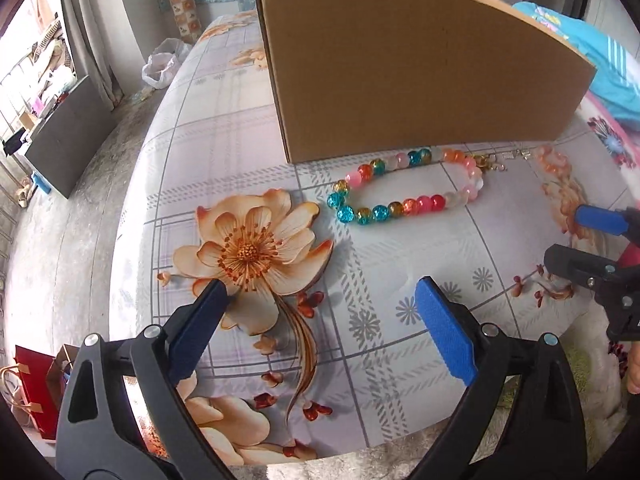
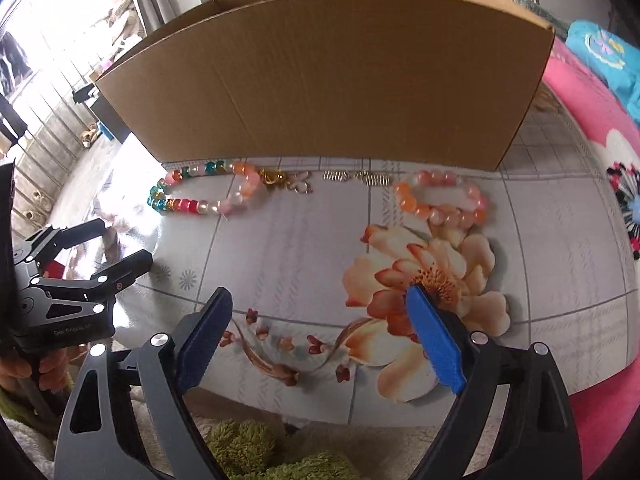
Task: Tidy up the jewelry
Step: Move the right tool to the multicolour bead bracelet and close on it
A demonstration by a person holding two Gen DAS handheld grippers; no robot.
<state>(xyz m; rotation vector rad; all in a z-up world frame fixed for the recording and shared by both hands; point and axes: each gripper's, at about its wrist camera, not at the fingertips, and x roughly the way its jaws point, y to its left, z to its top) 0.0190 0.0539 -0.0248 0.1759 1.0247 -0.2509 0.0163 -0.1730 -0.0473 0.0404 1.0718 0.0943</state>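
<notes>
Lying on the floral cloth [image 2: 280, 240] right at the box's [image 2: 328, 80] front wall, the multicolour bracelet [image 1: 404, 188] loops at about 12 o'clock from the left gripper [image 1: 324, 304], touching nothing but the cloth. At 3 o'clock from it sit gold charms [image 2: 280, 179] and small springs [image 2: 356, 177], then a pink-orange bracelet [image 2: 440, 200], which lies near 12 o'clock from the right gripper [image 2: 320, 312]. Both grippers hover low over the cloth, fingers [image 1: 444, 328] spread wide apart, nothing between them. Right gripper shows at 3 o'clock in the left view, also apart. Green fluffy fabric [image 2: 248, 448] sits at 6 o'clock.
</notes>
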